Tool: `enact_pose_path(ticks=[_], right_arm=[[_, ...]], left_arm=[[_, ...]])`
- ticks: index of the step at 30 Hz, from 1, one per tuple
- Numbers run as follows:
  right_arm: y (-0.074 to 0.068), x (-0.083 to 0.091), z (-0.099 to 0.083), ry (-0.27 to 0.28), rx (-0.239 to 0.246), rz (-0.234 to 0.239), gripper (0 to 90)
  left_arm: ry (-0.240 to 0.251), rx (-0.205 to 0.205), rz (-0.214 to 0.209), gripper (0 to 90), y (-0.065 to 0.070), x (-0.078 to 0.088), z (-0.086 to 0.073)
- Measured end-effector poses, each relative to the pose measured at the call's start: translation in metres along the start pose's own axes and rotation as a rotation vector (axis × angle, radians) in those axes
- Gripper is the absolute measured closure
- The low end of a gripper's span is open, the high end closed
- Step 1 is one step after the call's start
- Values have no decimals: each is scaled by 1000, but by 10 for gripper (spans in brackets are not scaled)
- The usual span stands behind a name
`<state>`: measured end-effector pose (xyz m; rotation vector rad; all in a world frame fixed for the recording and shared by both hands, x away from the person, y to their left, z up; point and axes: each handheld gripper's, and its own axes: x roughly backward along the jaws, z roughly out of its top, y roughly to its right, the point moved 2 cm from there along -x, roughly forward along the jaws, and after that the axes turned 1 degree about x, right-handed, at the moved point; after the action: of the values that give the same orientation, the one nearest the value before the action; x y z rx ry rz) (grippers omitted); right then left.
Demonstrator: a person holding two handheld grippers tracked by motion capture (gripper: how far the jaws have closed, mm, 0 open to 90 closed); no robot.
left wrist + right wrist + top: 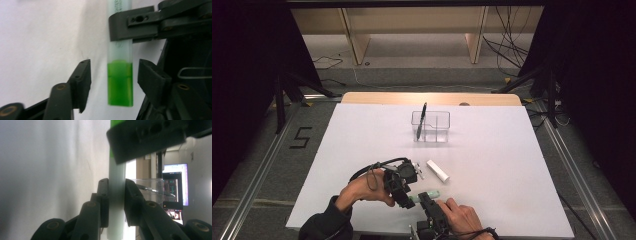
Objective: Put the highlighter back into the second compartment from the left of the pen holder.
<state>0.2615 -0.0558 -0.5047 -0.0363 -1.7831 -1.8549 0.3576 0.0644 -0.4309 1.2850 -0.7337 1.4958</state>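
Note:
A highlighter (pixel 119 82) with a pale barrel and a green end lies near the table's front edge (pixel 430 194). My left gripper (pixel 113 81) stands open around the green end, with a gap on each side of it; in the high view the left gripper (pixel 410 201) comes in from the left. My right gripper (pixel 116 202) is shut on the pale barrel (pixel 116 177), and from above the right gripper (pixel 425 198) sits just right of the left one. The right gripper's jaw crosses the barrel at the top of the left gripper view.
A white cylinder (pixel 437 170) lies just beyond the grippers. Farther back a clear divided container (pixel 434 127) holds an upright dark pen (pixel 421 120). The white table sheet (pixel 502 160) stretches wide on both sides.

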Motion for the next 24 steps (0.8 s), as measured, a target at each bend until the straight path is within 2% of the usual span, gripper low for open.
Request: enact_pose_path(ticks=[3, 7, 10, 14, 18, 20, 24], right_arm=[[1, 0, -1, 5, 5, -6, 775], [1, 0, -3, -1, -20, -2, 775], [4, 0, -6, 5, -13, -9, 775], [7, 2, -9, 9, -33, -16, 775], [12, 3, -14, 3, -62, -12, 775], [14, 4, -17, -3, -110, -5, 775], [20, 3, -25, -14, -130, -9, 775]], left_arm=[[18, 2, 8, 387, -2, 4, -2], [40, -4, 15, 332, -4, 11, -6], [42, 5, 46, 302, -4, 16, -10], [66, 16, 62, 290, -6, 22, -13], [88, 25, 70, 276, -8, 27, -18], [103, 22, 76, 276, -9, 31, -20], [167, 36, 61, 269, -13, 39, -24]])
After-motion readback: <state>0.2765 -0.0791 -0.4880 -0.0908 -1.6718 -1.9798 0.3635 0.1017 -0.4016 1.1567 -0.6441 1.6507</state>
